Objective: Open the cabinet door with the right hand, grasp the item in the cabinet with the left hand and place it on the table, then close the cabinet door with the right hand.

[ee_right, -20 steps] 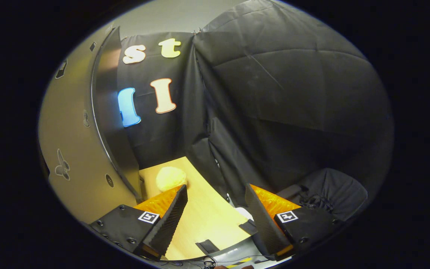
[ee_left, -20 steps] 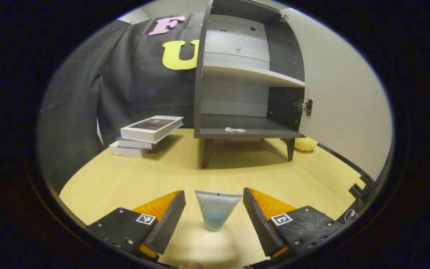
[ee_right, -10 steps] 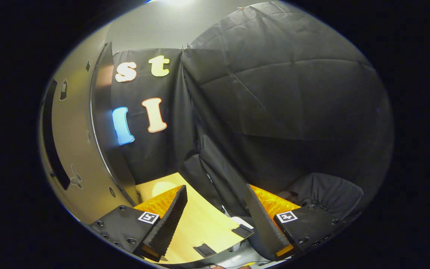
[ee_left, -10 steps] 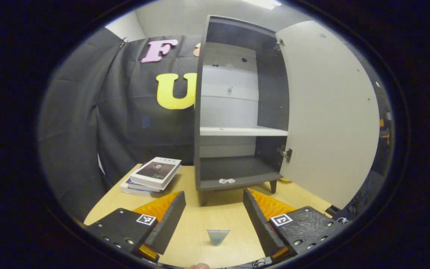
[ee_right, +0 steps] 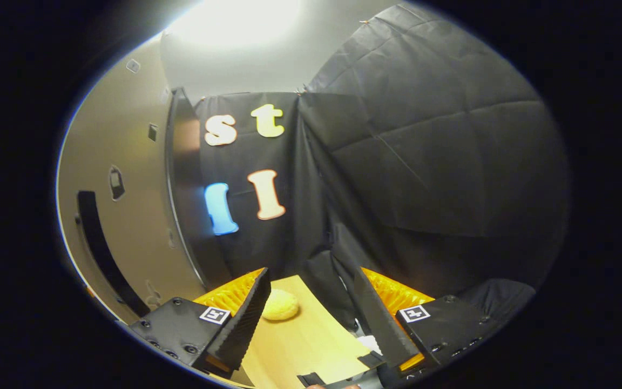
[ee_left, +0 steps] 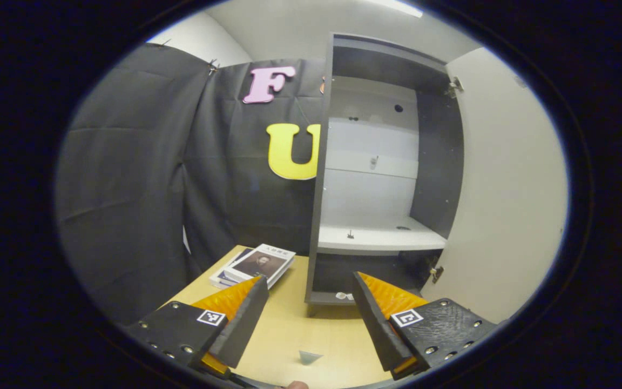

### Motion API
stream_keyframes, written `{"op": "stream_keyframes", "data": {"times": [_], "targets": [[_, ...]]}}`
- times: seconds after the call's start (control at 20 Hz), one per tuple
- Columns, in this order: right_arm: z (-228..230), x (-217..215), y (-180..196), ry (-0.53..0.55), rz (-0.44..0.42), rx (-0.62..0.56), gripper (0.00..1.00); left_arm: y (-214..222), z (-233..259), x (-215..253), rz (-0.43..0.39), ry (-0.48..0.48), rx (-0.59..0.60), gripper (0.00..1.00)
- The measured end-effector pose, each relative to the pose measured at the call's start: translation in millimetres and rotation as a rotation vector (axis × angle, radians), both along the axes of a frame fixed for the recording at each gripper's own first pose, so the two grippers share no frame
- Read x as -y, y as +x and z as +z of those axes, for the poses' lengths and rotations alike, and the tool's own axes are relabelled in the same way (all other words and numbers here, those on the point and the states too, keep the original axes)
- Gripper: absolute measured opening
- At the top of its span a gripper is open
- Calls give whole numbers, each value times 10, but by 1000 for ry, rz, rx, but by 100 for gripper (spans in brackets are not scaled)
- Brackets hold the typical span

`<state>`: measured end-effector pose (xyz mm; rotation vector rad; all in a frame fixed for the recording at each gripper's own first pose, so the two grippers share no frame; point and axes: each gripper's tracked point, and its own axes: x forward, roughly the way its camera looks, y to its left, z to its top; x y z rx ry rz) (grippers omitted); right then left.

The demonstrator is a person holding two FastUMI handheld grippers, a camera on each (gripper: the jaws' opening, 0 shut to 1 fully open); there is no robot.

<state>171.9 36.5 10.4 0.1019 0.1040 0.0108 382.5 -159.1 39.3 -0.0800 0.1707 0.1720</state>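
Two grippers: both with jaws wide apart, holding nothing.

Left gripper view, change: left gripper point(ee_left: 309, 319) pulled up and back from the tube point(ee_left: 309, 356) within the last second; tube much smaller now, low between the fingers.

Left gripper view, meaning: tube released on the table point(ee_left: 289, 335), so placing step judged done.

Left gripper view, tube: small pale tube with a bluish tint, flat sealed end widest, tapering down; on the table well in front of the cabinet point(ee_left: 376, 178), touching neither finger.

Left gripper view, cabinet: open, white shelf bare, small pale scrap on the bottom lip; stack of books point(ee_left: 254, 265) beside it.

Right gripper view, change: right gripper point(ee_right: 311, 319) shifted; cabinet door point(ee_right: 122, 210) edge further toward centre than half a second ago.

Right gripper view, door: wide open at left, apart from the fingers; yellow ball point(ee_right: 281, 304) on the table beyond.

Right gripper view, meaning: closing the door judged the only step left.
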Motion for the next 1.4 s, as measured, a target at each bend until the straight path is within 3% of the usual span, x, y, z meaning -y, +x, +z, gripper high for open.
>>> {"op": "stream_keyframes", "data": {"times": [0.05,0.2,0.25,0.3,0.4,0.5,0.6,0.65,0.8,0.85,0.9,1.25,1.4], "targets": [[66,-72,9,-12,34,13,98,-15,47,32,10,-13,1,95],[226,-383,7,-26,149,27,98,-88,166,69,10,-19,-37,95],[283,-480,-19,-37,182,34,93,-111,227,60,11,-7,-52,95],[335,-572,-48,-46,209,44,98,-120,275,45,15,6,-61,92],[382,-756,-111,-53,258,41,98,-128,383,26,18,31,-65,95],[385,-920,-188,-53,298,27,92,-112,478,-123,21,38,-50,92],[430,-926,-270,-72,285,31,98,-118,524,-234,23,29,-35,92],[466,-929,-284,-84,264,44,90,-130,519,-304,25,27,-32,92],[519,-1010,-411,-93,248,66,94,-186,488,-528,27,25,-28,95],[538,-1049,-419,-104,243,74,87,-204,475,-597,28,26,-25,95],[549,-1095,-436,-106,243,79,94,-217,472,-663,29,27,-20,95],[467,-1937,-686,-17,370,68,94,-324,497,-1106,58,54,-12,92],[437,-2273,-699,-16,410,66,94,-346,500,-1267,67,64,-2,95]]}}
